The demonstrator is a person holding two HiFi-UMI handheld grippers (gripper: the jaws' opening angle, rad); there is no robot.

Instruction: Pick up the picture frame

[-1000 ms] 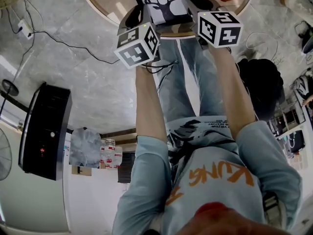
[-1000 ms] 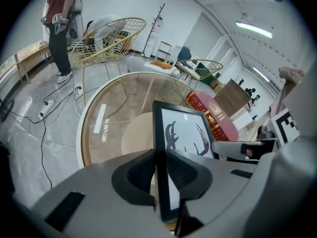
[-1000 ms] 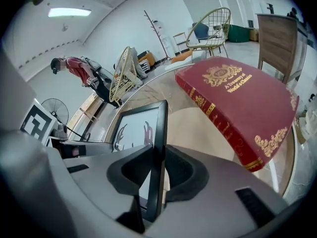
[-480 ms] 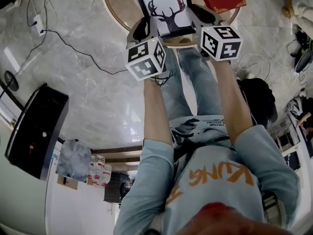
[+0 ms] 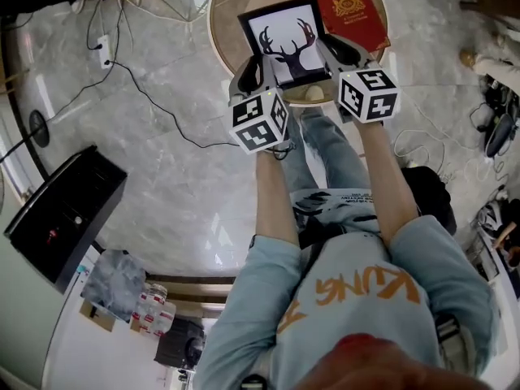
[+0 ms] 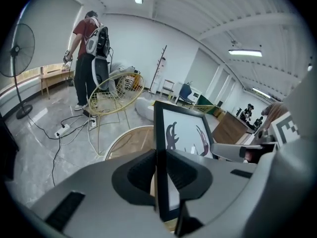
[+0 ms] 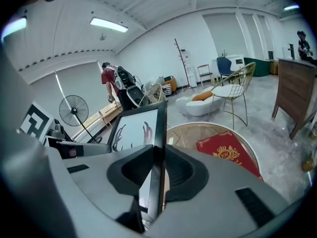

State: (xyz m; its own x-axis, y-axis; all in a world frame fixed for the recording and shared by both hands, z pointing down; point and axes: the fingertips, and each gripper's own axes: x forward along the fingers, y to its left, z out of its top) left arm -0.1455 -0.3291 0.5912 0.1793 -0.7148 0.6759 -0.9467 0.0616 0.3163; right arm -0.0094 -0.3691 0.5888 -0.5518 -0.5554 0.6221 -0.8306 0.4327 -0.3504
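Grey marble floor [image 5: 162, 161], glossy and veined, fills the room under a round table [image 5: 223, 23] with a warm wood top and a pale rim. Over that table is the picture frame [image 5: 284, 43]: a flat rectangle with a thin black border, a smooth white sheet inside, and a dark stag's head with branching antlers printed on it. It is tilted, its face turned up toward the head camera.

Each side edge of it is pinched. The left gripper [image 5: 250, 75] has its dark ribbed pads closed on the frame's left border, which stands edge-on between its jaws in the left gripper view [image 6: 159, 170]. The right gripper [image 5: 348, 54] clamps the opposite border the same way, the thin black edge running straight up between its pads in the right gripper view [image 7: 157, 170]. Both grippers have rounded matte grey shells, and each carries a white cube printed with black square markers.

Just beside the frame, on the table's far right part, lies a red book [image 5: 348, 10] with a gold crest on its cover. A black cable [image 5: 154, 108] snakes over the floor to the left, and a black box-shaped case [image 5: 65, 218] stands well apart from the table. Farther back are a gold wire chair [image 6: 116, 95] and a standing fan [image 6: 20, 58].
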